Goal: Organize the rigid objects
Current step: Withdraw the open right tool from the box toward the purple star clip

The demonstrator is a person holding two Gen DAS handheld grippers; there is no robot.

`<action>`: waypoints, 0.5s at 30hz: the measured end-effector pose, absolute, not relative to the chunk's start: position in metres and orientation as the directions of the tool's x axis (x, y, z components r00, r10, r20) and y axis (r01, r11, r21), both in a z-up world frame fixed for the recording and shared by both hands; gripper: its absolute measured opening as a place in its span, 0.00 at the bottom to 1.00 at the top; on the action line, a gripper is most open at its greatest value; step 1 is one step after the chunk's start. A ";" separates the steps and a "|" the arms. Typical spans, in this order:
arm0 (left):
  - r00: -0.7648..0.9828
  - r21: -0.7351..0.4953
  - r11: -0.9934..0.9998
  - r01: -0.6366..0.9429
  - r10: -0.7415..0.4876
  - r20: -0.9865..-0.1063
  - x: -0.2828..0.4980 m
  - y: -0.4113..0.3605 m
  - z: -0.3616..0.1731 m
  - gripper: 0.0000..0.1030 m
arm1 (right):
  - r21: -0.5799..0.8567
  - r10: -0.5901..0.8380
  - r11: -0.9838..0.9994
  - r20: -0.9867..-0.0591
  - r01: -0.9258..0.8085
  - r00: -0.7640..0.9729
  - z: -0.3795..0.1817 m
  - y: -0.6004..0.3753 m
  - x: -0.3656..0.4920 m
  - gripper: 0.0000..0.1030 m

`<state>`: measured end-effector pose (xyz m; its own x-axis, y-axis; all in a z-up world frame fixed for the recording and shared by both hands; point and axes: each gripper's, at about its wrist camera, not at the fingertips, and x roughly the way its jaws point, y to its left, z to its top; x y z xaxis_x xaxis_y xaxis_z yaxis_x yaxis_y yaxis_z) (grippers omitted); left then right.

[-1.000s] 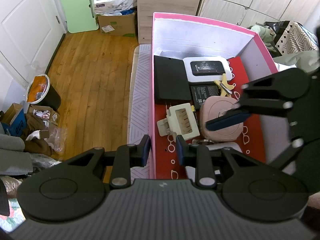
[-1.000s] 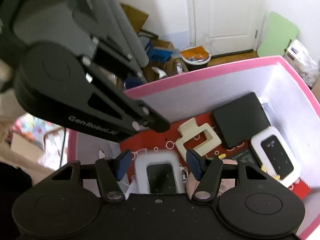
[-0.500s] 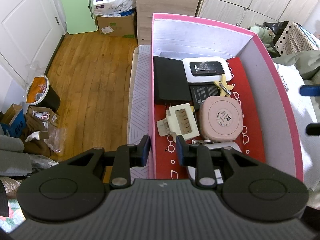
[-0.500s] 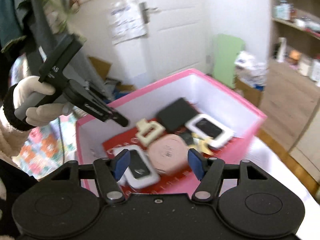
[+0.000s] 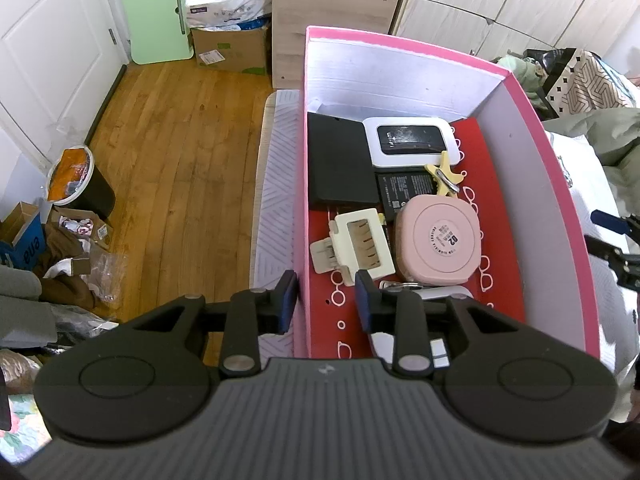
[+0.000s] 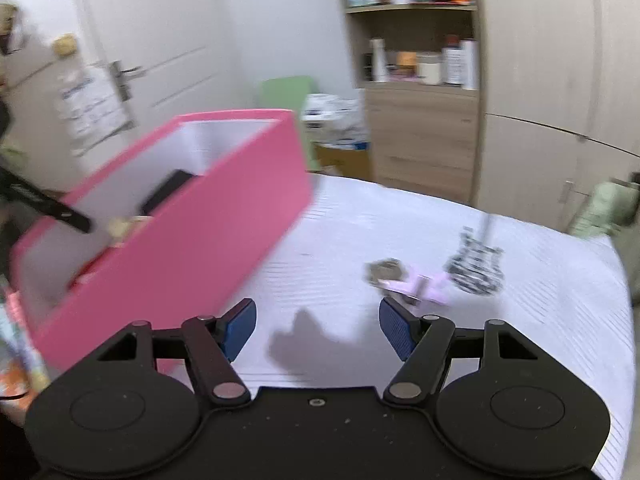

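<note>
A pink box (image 5: 400, 76) with a red floor holds a black case (image 5: 340, 160), a white wifi device (image 5: 412, 140), a yellow clip (image 5: 442, 176), a cream hair claw (image 5: 360, 242) and a pink rounded case (image 5: 438, 238). My left gripper (image 5: 325, 300) straddles the box's near left wall. Its jaws are opening, and the pads stand off the wall. My right gripper (image 6: 318, 328) hangs open over the white bedsheet (image 6: 360, 224), outside the box (image 6: 200, 232), with nothing between its fingers. Just beyond it lie a pink clip (image 6: 420, 286) and a zebra-striped clip (image 6: 476, 268).
A small brownish item (image 6: 384, 270) lies beside the pink clip. A white device (image 5: 436, 292) sits in the box's near end. Left of the bed is wood floor (image 5: 180, 140) with a bin (image 5: 76, 184). Wardrobes (image 6: 540, 80) and shelves (image 6: 416, 40) stand behind the bed.
My right gripper has come out of the box, rolled, and swung away to the bedsheet near the clips. The left gripper stayed put and its jaws have widened slightly.
</note>
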<state>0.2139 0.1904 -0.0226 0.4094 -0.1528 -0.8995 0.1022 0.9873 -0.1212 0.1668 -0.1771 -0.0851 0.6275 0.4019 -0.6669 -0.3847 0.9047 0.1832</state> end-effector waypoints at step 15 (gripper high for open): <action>0.408 -0.125 0.988 0.089 -0.150 -0.900 0.219 0.186 -0.022 0.28 | 0.116 0.266 0.958 -0.703 -0.263 0.659 -0.117 -0.194 0.212 0.53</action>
<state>0.2194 0.1857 -0.0216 0.4085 -0.1503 -0.9003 0.0889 0.9882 -0.1246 0.2119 -0.1940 -0.1167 0.6591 0.2664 -0.7033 -0.2635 0.9577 0.1159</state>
